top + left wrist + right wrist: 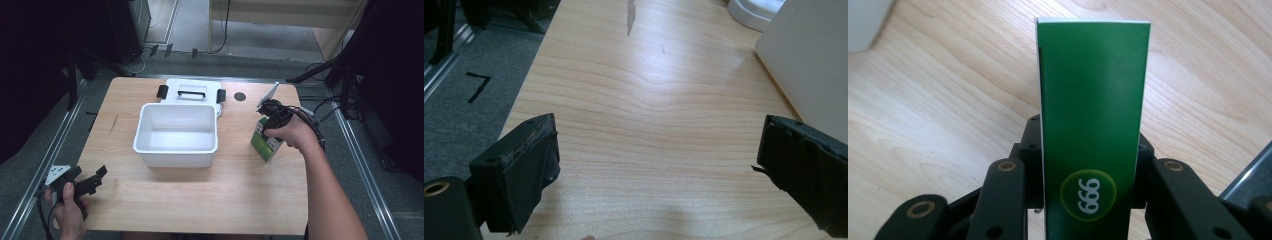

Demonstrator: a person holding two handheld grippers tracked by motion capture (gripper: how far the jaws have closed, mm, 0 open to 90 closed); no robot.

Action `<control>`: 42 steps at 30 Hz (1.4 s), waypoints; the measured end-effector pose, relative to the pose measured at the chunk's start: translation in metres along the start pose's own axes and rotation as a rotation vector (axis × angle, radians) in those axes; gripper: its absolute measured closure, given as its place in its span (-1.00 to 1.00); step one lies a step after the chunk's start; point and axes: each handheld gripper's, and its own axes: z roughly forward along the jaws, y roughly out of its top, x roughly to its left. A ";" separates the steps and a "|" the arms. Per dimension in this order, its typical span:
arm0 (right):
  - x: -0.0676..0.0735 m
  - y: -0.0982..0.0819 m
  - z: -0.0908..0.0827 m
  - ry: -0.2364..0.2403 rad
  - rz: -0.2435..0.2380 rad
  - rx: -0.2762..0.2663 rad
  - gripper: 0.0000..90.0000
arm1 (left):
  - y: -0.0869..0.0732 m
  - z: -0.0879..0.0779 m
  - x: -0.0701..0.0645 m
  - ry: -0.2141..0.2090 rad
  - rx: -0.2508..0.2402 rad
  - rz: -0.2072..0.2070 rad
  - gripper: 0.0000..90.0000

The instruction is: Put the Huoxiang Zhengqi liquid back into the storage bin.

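Observation:
A green carton [264, 143] with white edges stands on the wooden table [200, 195] at the right of the white bin. My right gripper [268, 131] comes down on it from above and is shut on it. In the right gripper view the carton [1093, 90] sits squeezed between the two black jaws of that gripper [1088, 150], with a round "999" mark on its face. My left gripper [95, 180] rests at the table's near left corner in a hand. Its jaws stand wide apart in the left gripper view [656, 150] with only bare wood between them.
An open white plastic bin [175, 159] stands mid-table with nothing in it, its lid [192, 92] with black latches lying just behind it. The bin's wall [814, 60] rises at the right of the left gripper view. A dark round hole [240, 96] marks the far tabletop.

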 end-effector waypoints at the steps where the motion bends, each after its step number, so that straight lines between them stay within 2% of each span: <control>1: 0.001 0.000 -0.005 0.005 -0.020 -0.010 0.44 | 0.000 0.000 0.000 0.001 -0.001 0.002 -0.91; 3: 0.003 0.000 -0.010 0.003 -0.059 -0.027 0.44 | 0.000 0.000 -0.001 0.001 -0.003 0.011 -0.91; 5: 0.004 0.000 -0.012 -0.003 -0.073 -0.028 0.44 | 0.000 0.000 -0.001 0.003 -0.006 0.013 -0.91; 6: 0.007 -0.001 -0.019 -0.008 -0.120 -0.047 0.44 | 0.000 -0.001 -0.001 0.002 -0.006 0.018 -0.91; 7: 0.008 -0.001 -0.021 -0.002 -0.143 -0.059 0.44 | 0.000 -0.001 -0.001 0.002 -0.006 0.019 -0.91; 8: 0.008 -0.001 -0.021 -0.002 -0.143 -0.059 0.44 | 0.000 -0.001 -0.001 0.002 -0.006 0.019 -0.91; 10: 0.011 -0.002 -0.027 0.016 -0.192 -0.072 0.43 | 0.000 -0.001 -0.001 0.003 -0.007 0.021 -0.91; 11: 0.016 -0.003 -0.032 0.031 -0.248 -0.072 0.43 | 0.000 -0.001 -0.001 0.005 -0.007 0.022 -0.91; 12: 0.019 -0.003 -0.034 0.036 -0.278 -0.070 0.43 | 0.000 -0.001 -0.001 0.005 -0.006 0.023 -0.91; 13: 0.021 -0.003 -0.036 0.037 -0.307 -0.069 0.43 | 0.000 -0.001 -0.002 0.008 -0.008 0.018 -0.91; 14: 0.021 -0.003 -0.036 0.037 -0.307 -0.069 0.43 | 0.000 -0.001 -0.002 0.008 -0.008 0.018 -0.91; 15: 0.026 -0.003 -0.042 0.024 -0.347 -0.074 0.43 | 0.000 0.000 -0.002 0.008 -0.008 0.017 -0.91; 16: 0.028 -0.003 -0.045 0.013 -0.362 -0.078 0.43 | 0.000 -0.001 -0.002 0.009 -0.007 0.018 -0.91; 18: 0.029 -0.002 -0.047 0.008 -0.369 -0.081 0.43 | 0.000 -0.001 -0.002 0.009 -0.006 0.019 -0.91; 26: 0.033 0.002 -0.074 -0.005 -0.422 -0.111 0.43 | 0.000 -0.001 -0.002 0.009 -0.007 0.016 -0.91; 34: 0.040 0.008 -0.090 -0.007 -0.536 -0.122 0.43 | 0.000 -0.001 -0.002 0.009 -0.006 0.017 -0.91; 42: 0.052 0.019 -0.106 0.004 -0.574 -0.147 0.43 | 0.000 -0.001 -0.001 0.007 -0.005 0.016 -0.91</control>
